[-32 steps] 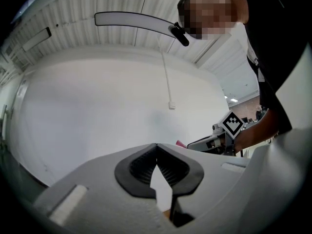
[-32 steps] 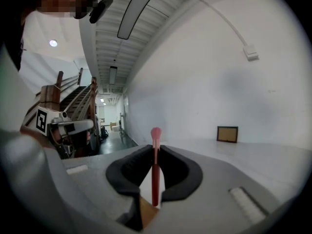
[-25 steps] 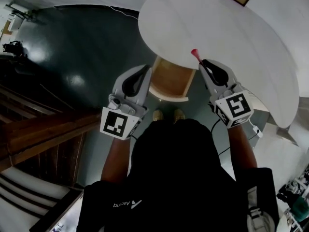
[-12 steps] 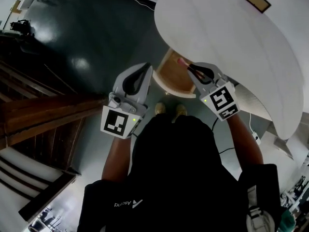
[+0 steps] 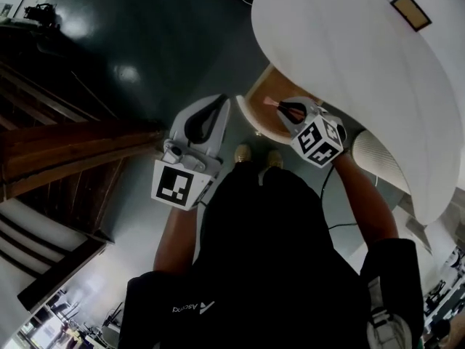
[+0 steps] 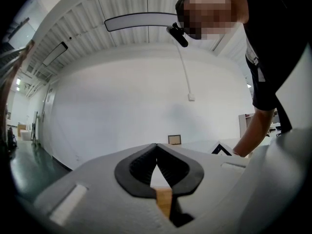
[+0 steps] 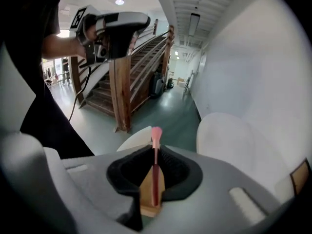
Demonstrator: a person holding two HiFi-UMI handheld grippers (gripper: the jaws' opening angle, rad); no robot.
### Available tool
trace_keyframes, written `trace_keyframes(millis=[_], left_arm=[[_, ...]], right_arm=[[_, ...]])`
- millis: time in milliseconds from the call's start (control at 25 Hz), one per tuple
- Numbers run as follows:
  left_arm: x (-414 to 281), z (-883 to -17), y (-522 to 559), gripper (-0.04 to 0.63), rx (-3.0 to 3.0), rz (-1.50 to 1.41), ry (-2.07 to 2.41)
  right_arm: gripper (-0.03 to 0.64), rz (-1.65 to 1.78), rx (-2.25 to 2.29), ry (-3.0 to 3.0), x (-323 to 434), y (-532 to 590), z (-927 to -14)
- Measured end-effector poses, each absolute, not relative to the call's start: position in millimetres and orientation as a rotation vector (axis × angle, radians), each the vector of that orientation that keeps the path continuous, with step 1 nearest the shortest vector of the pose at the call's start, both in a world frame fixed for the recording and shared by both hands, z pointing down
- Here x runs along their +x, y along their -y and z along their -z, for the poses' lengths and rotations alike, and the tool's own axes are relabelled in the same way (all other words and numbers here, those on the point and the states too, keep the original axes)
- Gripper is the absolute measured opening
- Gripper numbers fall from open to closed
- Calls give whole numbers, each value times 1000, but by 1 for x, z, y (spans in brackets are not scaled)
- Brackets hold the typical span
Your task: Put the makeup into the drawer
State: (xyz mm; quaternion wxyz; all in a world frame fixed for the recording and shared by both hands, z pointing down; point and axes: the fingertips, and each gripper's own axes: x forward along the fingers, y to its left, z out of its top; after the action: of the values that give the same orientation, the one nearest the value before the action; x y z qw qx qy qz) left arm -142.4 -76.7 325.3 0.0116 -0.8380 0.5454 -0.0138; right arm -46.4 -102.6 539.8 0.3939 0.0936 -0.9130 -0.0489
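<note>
While the makeup stick (image 7: pixel 156 133) is clamped between the jaws of the right gripper (image 5: pixel 282 106), it hangs over the open drawer (image 5: pixel 260 119) that juts from under the white counter (image 5: pixel 349 57). It is not yet touching the wood, as far as the head view shows.

Risks, as judged:
- Stick is thin and only the narrow pads bear on it. A knock of its leading end on the drawer wall or the counter edge could pivot it in the grip or push it back through the pads.
- If the jaws part too high or too near the drawer's front rim, a light slim thing like this may bounce or roll off the rim onto the dark floor below.
- Nothing steadies the drawer. The left gripper (image 5: pixel 216 102) is off to the side, well apart from it, jaws together at the tips with nothing between them. A bump from the right gripper might slide the drawer.

Orientation: long axis runs along the right gripper's own line. Pink tuft leads, just past the jaw tips; handle end sits back in the throat. In the head view it points toward the upper left, into the drawer, and appears to slope downward.
</note>
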Motion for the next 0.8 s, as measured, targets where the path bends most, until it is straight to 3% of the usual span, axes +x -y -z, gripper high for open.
trace_keyframes(millis=[800], left_arm=[[-195, -355, 59, 11, -2545, 210, -1967]], right_arm=[[51, 109, -16, 2040, -77, 129, -689]])
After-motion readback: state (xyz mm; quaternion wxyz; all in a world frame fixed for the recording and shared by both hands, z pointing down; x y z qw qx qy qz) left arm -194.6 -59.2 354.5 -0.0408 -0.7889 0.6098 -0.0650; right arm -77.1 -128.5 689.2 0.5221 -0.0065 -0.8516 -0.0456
